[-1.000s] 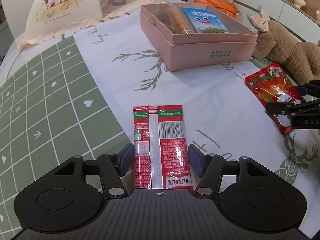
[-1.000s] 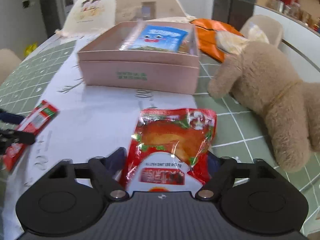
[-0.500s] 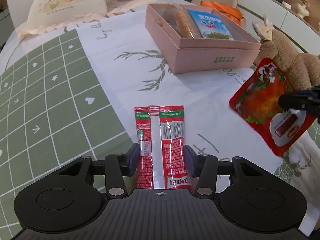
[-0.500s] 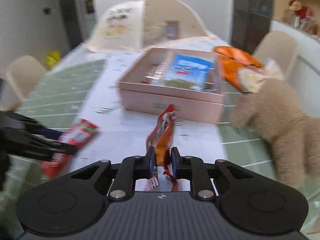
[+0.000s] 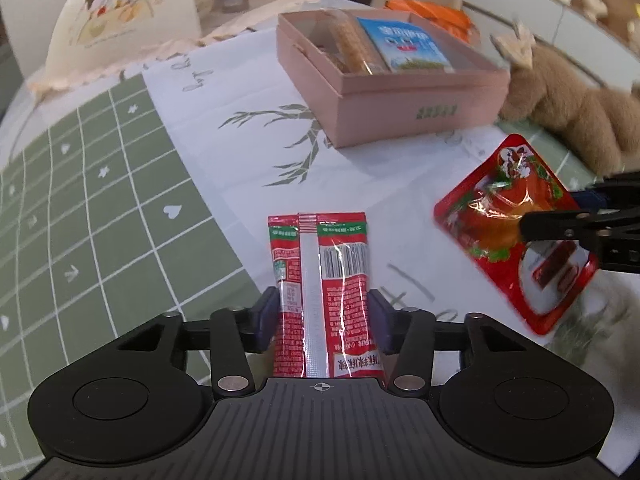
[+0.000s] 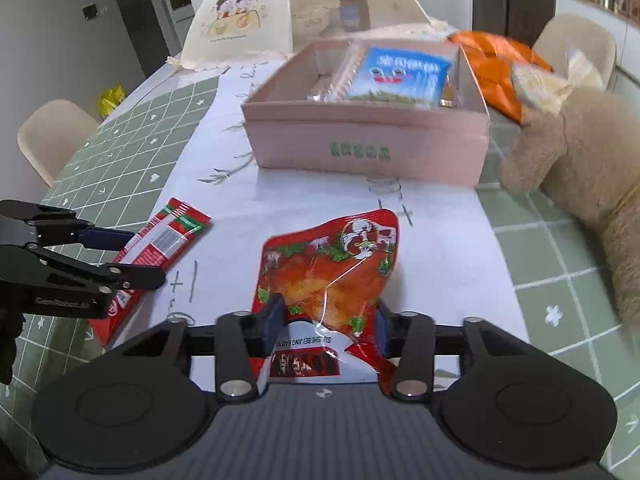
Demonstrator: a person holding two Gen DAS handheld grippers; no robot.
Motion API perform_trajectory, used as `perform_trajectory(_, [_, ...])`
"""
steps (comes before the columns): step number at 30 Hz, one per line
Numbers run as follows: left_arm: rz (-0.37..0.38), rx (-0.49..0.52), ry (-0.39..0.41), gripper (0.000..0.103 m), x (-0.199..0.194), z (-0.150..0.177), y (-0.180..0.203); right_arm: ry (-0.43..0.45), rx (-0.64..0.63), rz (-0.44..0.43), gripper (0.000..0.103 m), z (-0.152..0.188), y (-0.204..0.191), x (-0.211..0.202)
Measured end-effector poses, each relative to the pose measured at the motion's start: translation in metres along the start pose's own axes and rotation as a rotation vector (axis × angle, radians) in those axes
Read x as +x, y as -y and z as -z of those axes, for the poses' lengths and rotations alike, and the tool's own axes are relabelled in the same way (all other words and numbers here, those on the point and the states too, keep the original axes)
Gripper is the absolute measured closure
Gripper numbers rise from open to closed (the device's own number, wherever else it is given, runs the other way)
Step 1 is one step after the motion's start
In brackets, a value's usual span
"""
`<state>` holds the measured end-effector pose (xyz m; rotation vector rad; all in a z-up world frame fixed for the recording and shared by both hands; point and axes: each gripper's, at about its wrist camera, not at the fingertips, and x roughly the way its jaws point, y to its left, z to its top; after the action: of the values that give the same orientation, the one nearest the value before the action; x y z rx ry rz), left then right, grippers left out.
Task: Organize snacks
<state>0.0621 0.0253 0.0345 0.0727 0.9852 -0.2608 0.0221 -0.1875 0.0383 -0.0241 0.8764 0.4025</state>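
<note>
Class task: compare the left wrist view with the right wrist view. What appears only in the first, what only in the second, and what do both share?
Only the left wrist view shows the barcode printed on the long red sachet between the left gripper pads.

Only the right wrist view shows a beige chair beside the table and a yellow bag on the floor.

Both show the pink box holding a blue packet, the plush toy, the orange bag, and the red chicken pouch between the right gripper pads, whose jaws are opening.
</note>
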Motion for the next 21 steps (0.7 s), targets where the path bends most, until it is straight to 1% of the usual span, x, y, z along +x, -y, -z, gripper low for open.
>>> perform_trajectory(1, [0.026, -0.025, 0.007, 0.052, -0.003, -0.002, -0.004, 0.017, -0.003, -0.011, 0.077, -0.004, -0.003, -0.008])
perform_trajectory(2, [0.032, -0.030, 0.017, 0.052, -0.005, -0.003, -0.005, 0.044, -0.005, -0.018, 0.083, -0.009, -0.006, -0.017])
perform_trajectory(3, [0.029, -0.025, 0.027, 0.052, -0.008, -0.004, -0.004, 0.068, -0.008, -0.016, 0.091, -0.013, -0.008, -0.026])
perform_trajectory(4, [0.030, -0.023, 0.040, 0.052, -0.012, -0.006, -0.004, 0.089, -0.010, -0.007, 0.096, -0.017, -0.009, -0.033])
perform_trajectory(5, [0.040, -0.030, 0.052, 0.052, -0.016, -0.008, -0.004, 0.108, -0.011, -0.003, 0.103, -0.022, -0.010, -0.040])
perform_trajectory(9, [0.078, -0.045, 0.099, 0.052, -0.029, -0.019, -0.004, 0.155, -0.008, -0.011, 0.103, -0.034, -0.008, -0.057])
perform_trajectory(11, [0.098, -0.056, 0.097, 0.052, -0.029, -0.022, -0.004, 0.160, -0.028, -0.014, 0.103, -0.035, -0.008, -0.059])
perform_trajectory(13, [0.112, -0.073, 0.079, 0.052, -0.026, -0.021, -0.005, 0.132, -0.048, -0.044, 0.101, -0.033, -0.007, -0.055])
perform_trajectory(14, [0.116, -0.082, 0.065, 0.052, -0.024, -0.019, -0.005, 0.117, -0.069, -0.042, 0.096, -0.030, -0.008, -0.051])
perform_trajectory(15, [0.121, -0.091, 0.052, 0.052, -0.022, -0.017, -0.006, 0.103, -0.106, -0.017, 0.076, -0.025, -0.011, -0.046])
perform_trajectory(16, [0.125, -0.100, 0.039, 0.052, -0.019, -0.014, -0.007, 0.095, -0.137, 0.012, 0.059, -0.020, -0.014, -0.041])
perform_trajectory(17, [0.127, -0.107, 0.030, 0.052, -0.017, -0.012, -0.007, 0.095, -0.164, 0.046, 0.027, -0.014, -0.016, -0.036])
perform_trajectory(18, [0.126, -0.113, 0.021, 0.052, -0.015, -0.010, -0.008, 0.107, -0.181, 0.079, 0.020, -0.007, -0.018, -0.031])
perform_trajectory(20, [0.125, -0.125, 0.004, 0.052, -0.011, -0.007, -0.009, 0.087, -0.182, 0.124, 0.020, 0.002, -0.017, -0.017])
perform_trajectory(21, [0.126, -0.133, -0.005, 0.052, -0.009, -0.006, -0.010, 0.077, -0.155, 0.131, 0.020, 0.004, -0.015, -0.011])
